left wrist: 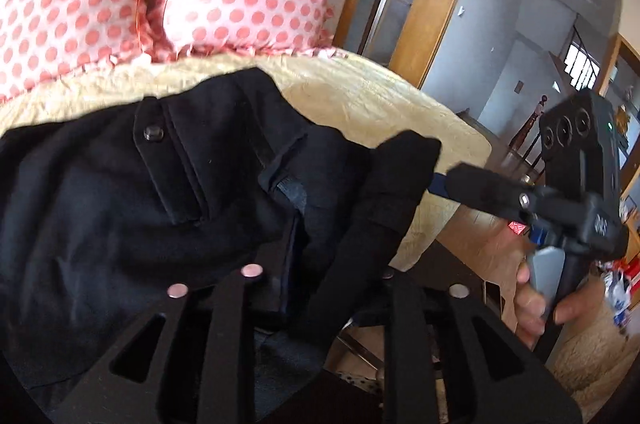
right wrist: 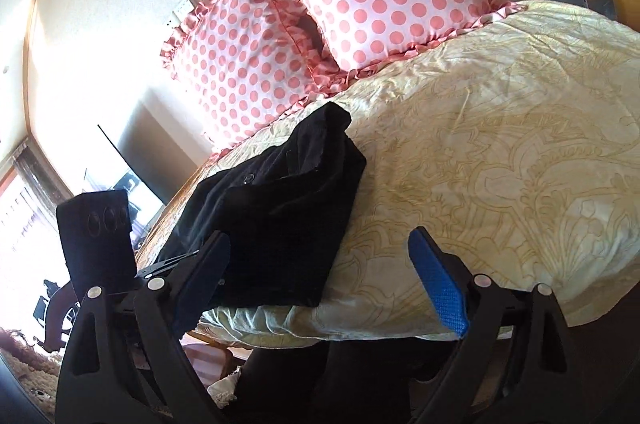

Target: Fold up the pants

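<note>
Black pants (left wrist: 132, 191) lie bunched on a cream bedspread (left wrist: 360, 91); a button and belt loop show. In the left wrist view my left gripper (left wrist: 320, 244) is shut on a fold of the pants' waistband, lifted off the bed's edge. The right gripper (left wrist: 452, 179) shows at the right in a hand, its tip next to the raised fold. In the right wrist view the pants (right wrist: 280, 216) lie folded at the bed's near left edge, and my right gripper (right wrist: 332, 264) is open, blue pads (right wrist: 440, 288) wide apart, empty. The left gripper's body (right wrist: 100, 236) is at the left.
Two pink polka-dot pillows (right wrist: 340, 3) lean at the head of the bed. The bedspread (right wrist: 500, 143) stretches right of the pants. A wooden door frame (left wrist: 432, 3) and a room beyond lie past the bed's edge. A rug (left wrist: 592, 356) lies below.
</note>
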Demonstrator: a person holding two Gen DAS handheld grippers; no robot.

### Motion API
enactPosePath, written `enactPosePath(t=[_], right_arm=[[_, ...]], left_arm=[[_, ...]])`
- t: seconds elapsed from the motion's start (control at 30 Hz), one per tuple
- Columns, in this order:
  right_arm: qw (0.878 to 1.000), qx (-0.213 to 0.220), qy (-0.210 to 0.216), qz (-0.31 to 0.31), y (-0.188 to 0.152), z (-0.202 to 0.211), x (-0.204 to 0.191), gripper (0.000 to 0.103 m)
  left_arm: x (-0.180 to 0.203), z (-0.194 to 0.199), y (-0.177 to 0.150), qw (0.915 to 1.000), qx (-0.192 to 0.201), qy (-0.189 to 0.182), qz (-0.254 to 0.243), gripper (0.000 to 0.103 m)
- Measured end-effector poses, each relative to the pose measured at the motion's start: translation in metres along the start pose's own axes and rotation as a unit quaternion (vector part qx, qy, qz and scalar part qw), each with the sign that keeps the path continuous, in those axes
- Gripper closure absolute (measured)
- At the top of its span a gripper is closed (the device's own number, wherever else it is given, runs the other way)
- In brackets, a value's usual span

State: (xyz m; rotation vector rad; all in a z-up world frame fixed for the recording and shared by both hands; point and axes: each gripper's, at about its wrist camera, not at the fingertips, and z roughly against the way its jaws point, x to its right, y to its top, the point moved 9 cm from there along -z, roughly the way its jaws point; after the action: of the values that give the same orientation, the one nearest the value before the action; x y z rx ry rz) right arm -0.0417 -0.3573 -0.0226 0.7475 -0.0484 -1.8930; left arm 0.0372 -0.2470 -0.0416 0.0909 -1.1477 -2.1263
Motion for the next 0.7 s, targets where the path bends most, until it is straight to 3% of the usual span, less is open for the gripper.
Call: enactPosePath(t=[0.03, 0.07, 0.1, 0.17, 0.23, 0.3, 0.37, 0.53, 0.6, 0.7], right_arm=[[1.000, 0.008, 0.000, 0.005, 0.006, 0.002, -0.002, 0.011], [1.000, 0.016, 0.002, 0.011, 0.012, 0.004, -0.005, 0.011], [1.000, 0.022, 0.004, 0.016, 0.017, 0.006, -0.008, 0.011], [0.998, 0.045, 0.016, 0.030, 0.033, 0.011, -0.020, 0.011], [0.997, 0.051, 0.031, 0.041, 0.044, 0.008, -0.034, 0.011], [0.996, 0.039, 0.046, 0.062, 0.047, -0.006, -0.052, 0.011], [0.995, 0.019, 0.053, 0.088, 0.038, -0.024, -0.070, 0.011], [0.989, -0.037, 0.078, 0.116, 0.005, -0.071, -0.096, 0.011], [0.991, -0.058, 0.065, 0.104, -0.004, -0.086, -0.087, 0.011], [0.990, -0.123, 0.011, 0.060, -0.031, -0.117, -0.045, 0.010]], left_arm=[[0.002, 0.007, -0.001, 0.9999, 0.004, -0.015, -0.002, 0.064], [0.004, 0.017, 0.001, 0.9991, 0.012, -0.040, 0.004, 0.014], [0.004, 0.028, 0.001, 0.9978, 0.030, -0.057, 0.014, 0.004], [0.004, 0.054, 0.004, 0.9925, 0.053, -0.108, 0.024, 0.002], [-0.012, 0.070, 0.004, 0.9922, 0.059, -0.103, 0.038, 0.002], [-0.033, 0.082, 0.012, 0.9925, 0.081, -0.067, 0.062, 0.002], [-0.068, 0.098, 0.011, 0.9903, 0.097, 0.000, 0.099, 0.002], [-0.144, 0.125, 0.008, 0.9650, 0.098, 0.149, 0.193, 0.002], [-0.158, 0.124, 0.007, 0.9602, 0.095, 0.162, 0.207, 0.002], [-0.173, 0.105, -0.001, 0.9607, 0.056, 0.153, 0.225, 0.002]])
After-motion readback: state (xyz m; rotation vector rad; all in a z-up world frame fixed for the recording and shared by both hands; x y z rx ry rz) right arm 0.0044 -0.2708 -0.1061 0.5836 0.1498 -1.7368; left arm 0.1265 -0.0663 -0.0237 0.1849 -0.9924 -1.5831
